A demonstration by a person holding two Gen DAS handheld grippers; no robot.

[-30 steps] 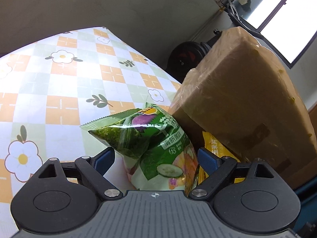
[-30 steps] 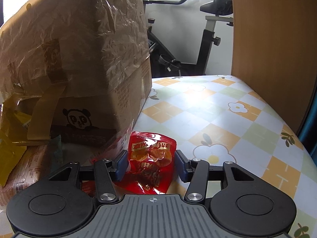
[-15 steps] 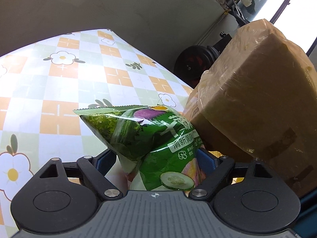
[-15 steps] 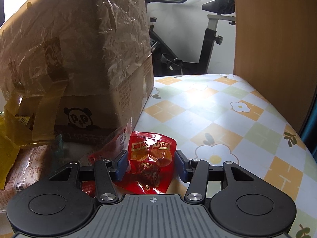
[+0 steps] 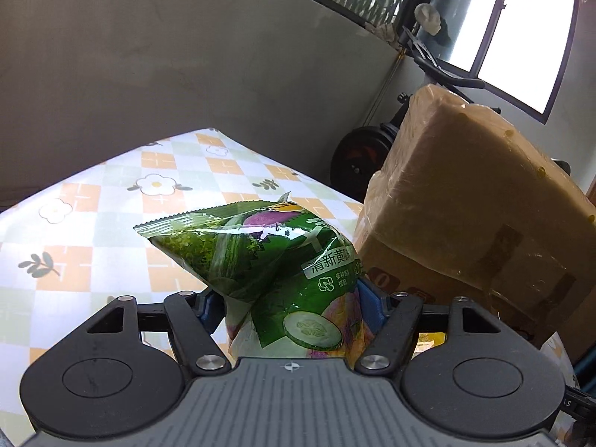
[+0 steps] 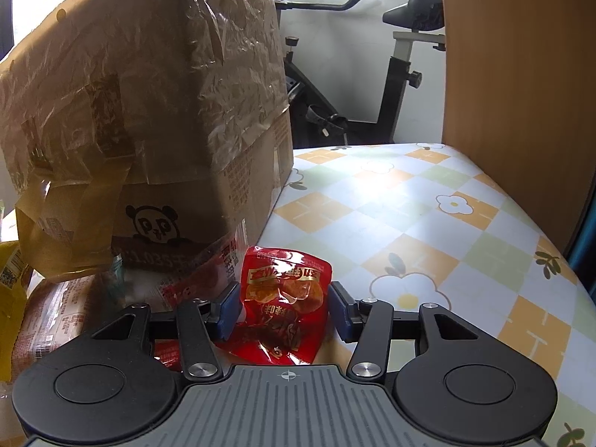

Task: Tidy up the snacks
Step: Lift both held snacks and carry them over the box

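My left claw (image 5: 292, 305) grips the green snack bag (image 5: 268, 260) above the tabletop (image 5: 111, 223). My right claw (image 6: 285, 307) pinches a red packet (image 6: 285, 298). Only the right view shows more wrappers (image 6: 56, 320) below the cardboard box (image 6: 149, 111) alongside.

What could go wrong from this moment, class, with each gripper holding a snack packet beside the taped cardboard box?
1. The left gripper pinches only the lower part of the puffy green cucumber snack bag; most of it sticks out beyond the fingers, so it may slip or twist.
2. The red snack packet in the right gripper is glossy and crumpled, so the grip may slide.
3. The taped cardboard box stands close; a swing could knock it.
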